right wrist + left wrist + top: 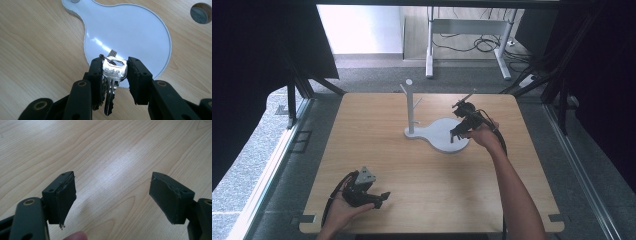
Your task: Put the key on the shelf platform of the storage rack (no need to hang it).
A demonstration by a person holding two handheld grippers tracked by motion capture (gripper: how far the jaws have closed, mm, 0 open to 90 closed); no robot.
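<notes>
Keys [113,75] clamped in right tongs [115,75]; left tongs [112,200] wide open, empty.

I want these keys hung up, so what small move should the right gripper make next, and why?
Probably lift the right gripper toward the pegs on the white stand. Its jaws are shut on the keys, which hang low over the stand's round base, below the pegs. The key ring sticks out above the jaws, ready to hook on.

Daylight came from the far side; my tabletop [432,170] was bright w/ glare streaks, the white base [130,32] shone, surroundings stayed dark, overhead pic soft, close-ups sharp.
</notes>
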